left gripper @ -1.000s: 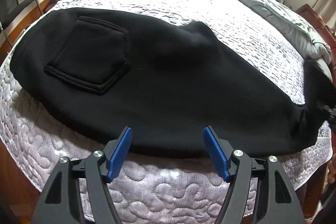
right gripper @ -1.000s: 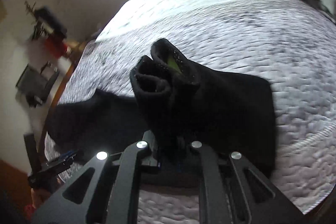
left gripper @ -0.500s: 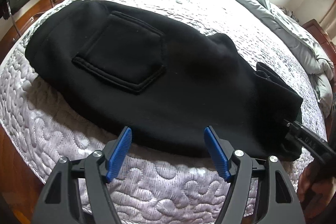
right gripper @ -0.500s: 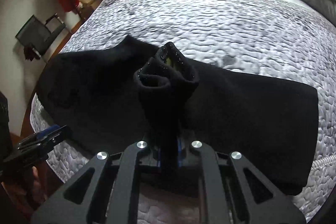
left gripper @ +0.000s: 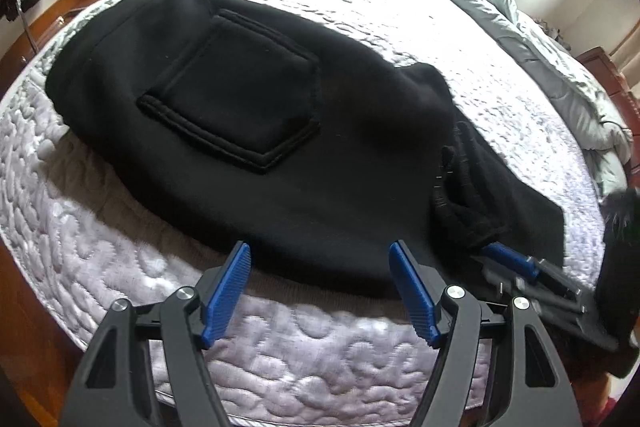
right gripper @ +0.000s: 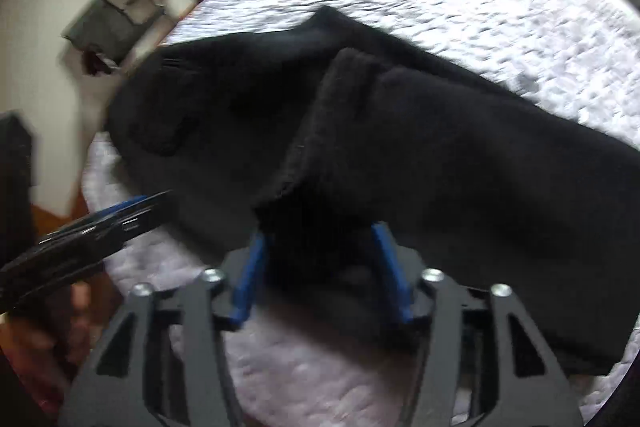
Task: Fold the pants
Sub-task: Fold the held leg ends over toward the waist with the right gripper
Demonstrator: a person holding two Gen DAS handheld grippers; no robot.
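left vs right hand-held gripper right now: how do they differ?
The left hand-held gripper stands wide open with nothing between its pads, at the pants' near edge. The right hand-held gripper has just been opening, less wide than the left, and the folded-over leg end lies between its pads. Both have blue pads and point down at the bed.

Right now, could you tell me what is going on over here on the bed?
A person is folding black pants on a quilted mattress, a gripper in each hand. The right gripper has just been opening; the folded-over leg end lies loose between its jaws. The left gripper hangs open at the pants' near edge, holding nothing.
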